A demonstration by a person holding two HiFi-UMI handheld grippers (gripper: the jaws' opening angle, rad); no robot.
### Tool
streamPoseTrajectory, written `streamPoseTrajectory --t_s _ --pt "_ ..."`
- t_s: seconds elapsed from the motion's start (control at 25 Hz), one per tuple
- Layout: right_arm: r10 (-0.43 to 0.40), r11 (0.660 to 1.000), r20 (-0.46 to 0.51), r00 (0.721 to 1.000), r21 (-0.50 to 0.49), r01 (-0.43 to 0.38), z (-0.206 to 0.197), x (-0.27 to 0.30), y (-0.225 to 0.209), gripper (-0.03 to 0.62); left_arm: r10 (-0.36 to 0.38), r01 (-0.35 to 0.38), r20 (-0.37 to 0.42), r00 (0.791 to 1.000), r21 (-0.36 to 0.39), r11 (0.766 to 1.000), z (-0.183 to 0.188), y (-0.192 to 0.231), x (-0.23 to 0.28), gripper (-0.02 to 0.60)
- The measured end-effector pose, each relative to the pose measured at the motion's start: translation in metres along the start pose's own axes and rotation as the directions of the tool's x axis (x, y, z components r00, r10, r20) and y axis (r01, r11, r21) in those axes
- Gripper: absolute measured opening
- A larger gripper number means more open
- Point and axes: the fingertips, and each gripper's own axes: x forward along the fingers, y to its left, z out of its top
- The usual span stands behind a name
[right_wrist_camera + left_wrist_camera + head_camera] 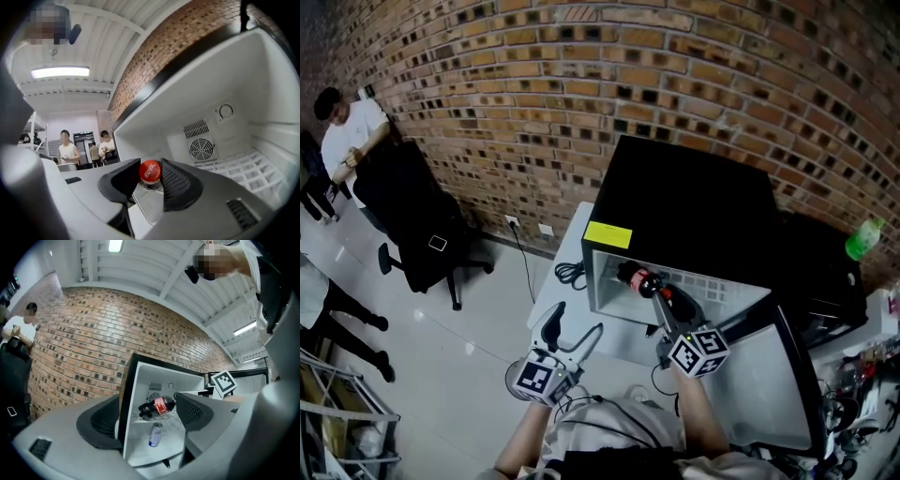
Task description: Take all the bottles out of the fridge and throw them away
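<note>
The fingers [176, 180] of the right gripper [150, 174] are pressed onto the red screw cap of a dark cola bottle with a red label [150, 171], and the cap is pinched between the two black ribbed pads. In the head view the right gripper [659, 296] is reached into the open front of the small black fridge with a white interior [694, 206], which is carried on a white bench [567, 246].

The fingers [101, 420] of the left gripper [147, 417] are spread wide and nothing is held or touched by them; only the distant fridge [127, 394] is seen through the gap. The left gripper [572, 328] is held low, in front of the bench and well apart from the fridge.

The cola bottle [639, 278] is found inside the fridge, at its upper level near the front opening. It is laid on its side, with the long axis close to level. The cap is pointed out toward the right gripper and the base toward the fridge's left wall. In the left gripper view the cola bottle [157, 408] is seen above a silver and blue drinks can [155, 434], which is stood on the fridge's lower floor, apart from the bottle
</note>
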Motion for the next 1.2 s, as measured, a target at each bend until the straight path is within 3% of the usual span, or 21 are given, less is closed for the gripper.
streamPoseTrajectory --t_s 0.12,0.36,0.76,0.92,1.08,1.2 --pt "0.022 0.994 0.019 1.0 -0.111 -0.02 0.015 -0.001 0.009 0.152 -0.02 0.02 0.004 1.0 -0.008 1.0 0.006 -0.01 0.007 0.367" --pt "0.059 0.983 0.024 0.998 -0.177 -0.054 0.023 0.001 0.02 0.152 -0.004 0.004 0.016 1.0 0.0 1.0 0.008 -0.008 0.009 0.367" --pt "0.192 0.966 -0.019 0.981 -0.173 -0.192 0.027 0.001 0.06 0.15 0.075 -0.075 0.028 0.997 -0.01 0.997 0.019 0.008 -0.008 0.367" --pt "0.274 0.933 -0.105 0.956 -0.212 -0.291 -0.002 0.012 0.08 0.147 0.147 -0.146 0.036 0.989 -0.02 0.989 0.015 0.021 -0.024 0.367" --pt "0.358 0.909 -0.171 0.918 -0.162 -0.385 -0.032 0.025 0.108 0.146 0.209 -0.209 0.03 0.978 0.026 0.977 -0.001 0.043 -0.049 0.367" --pt "0.426 0.877 -0.219 0.878 -0.138 -0.46 -0.052 0.037 0.138 0.146 0.299 -0.298 0.044 0.953 -0.028 0.954 0.005 0.058 -0.07 0.367"
